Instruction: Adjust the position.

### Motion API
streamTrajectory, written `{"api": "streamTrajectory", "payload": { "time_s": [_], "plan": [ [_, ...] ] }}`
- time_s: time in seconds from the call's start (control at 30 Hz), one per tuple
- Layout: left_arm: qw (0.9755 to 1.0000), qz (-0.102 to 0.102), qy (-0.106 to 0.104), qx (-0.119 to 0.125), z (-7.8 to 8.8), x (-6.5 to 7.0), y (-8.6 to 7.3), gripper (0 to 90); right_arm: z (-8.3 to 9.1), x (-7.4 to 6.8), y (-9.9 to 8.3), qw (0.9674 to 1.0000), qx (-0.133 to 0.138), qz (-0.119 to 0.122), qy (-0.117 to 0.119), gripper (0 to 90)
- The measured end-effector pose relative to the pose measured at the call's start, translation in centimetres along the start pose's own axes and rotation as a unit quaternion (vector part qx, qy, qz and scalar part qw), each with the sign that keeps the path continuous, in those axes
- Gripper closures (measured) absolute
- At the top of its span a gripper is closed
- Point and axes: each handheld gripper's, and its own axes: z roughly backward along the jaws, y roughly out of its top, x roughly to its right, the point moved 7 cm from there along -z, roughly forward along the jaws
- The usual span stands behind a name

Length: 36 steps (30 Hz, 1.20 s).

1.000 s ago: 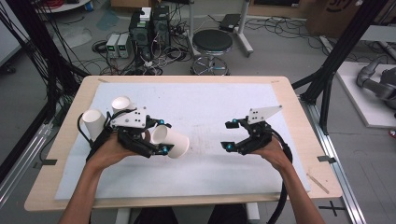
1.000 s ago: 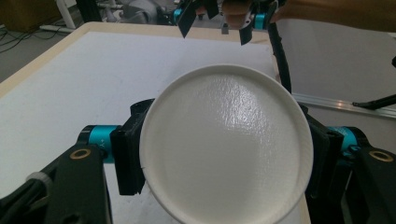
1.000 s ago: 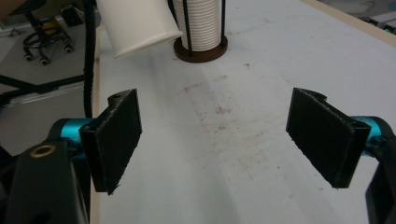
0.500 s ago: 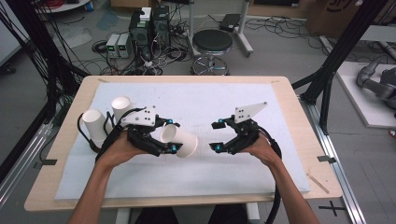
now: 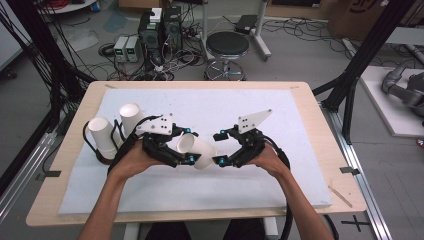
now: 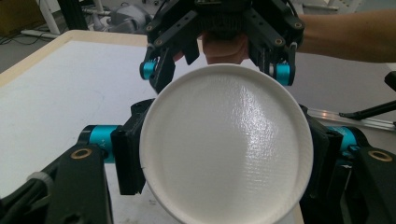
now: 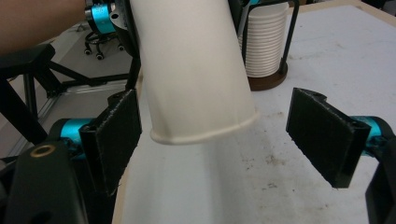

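A white paper cup (image 5: 199, 154) lies level above the white mat, with my left gripper (image 5: 189, 145) shut on it. In the left gripper view the cup's round end (image 6: 224, 144) faces the camera between the jaws of the left gripper (image 6: 224, 161). My right gripper (image 5: 218, 148) stands open, facing the left one. In the right gripper view the cup's rolled rim (image 7: 191, 70) hangs between the jaws of the right gripper (image 7: 219, 135). One pad (image 7: 114, 135) sits right by the rim, the other well apart. The right gripper (image 6: 215, 70) shows just behind the cup.
Two stacks of white cups (image 5: 100, 137) (image 5: 130, 117) stand in a dark holder at the mat's left; one stack (image 7: 266, 42) shows behind the held cup. The white mat (image 5: 260, 105) covers the wooden table (image 5: 320, 150). A stool (image 5: 227, 45) and electronics stand beyond the far edge.
My right gripper has moved left across the mat until its jaws stand around the cup's rim. The left gripper with the cup has shifted slightly right.
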Motion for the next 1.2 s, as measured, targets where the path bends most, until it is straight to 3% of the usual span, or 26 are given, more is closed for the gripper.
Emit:
{"api": "streamTrajectory", "payload": {
  "time_s": [0.63,1.2],
  "plan": [
    [0.9999,-0.003,-0.008,0.015,-0.7,0.4,0.5,31.8,-1.6,-0.5,0.3,0.9997,-0.002,0.006,0.022,18.5],
    [0.9995,-0.003,-0.012,0.027,-0.6,0.4,0.8,32.1,-2.3,-0.7,0.2,0.9994,-0.013,0.012,0.028,20.0]
  ]
}}
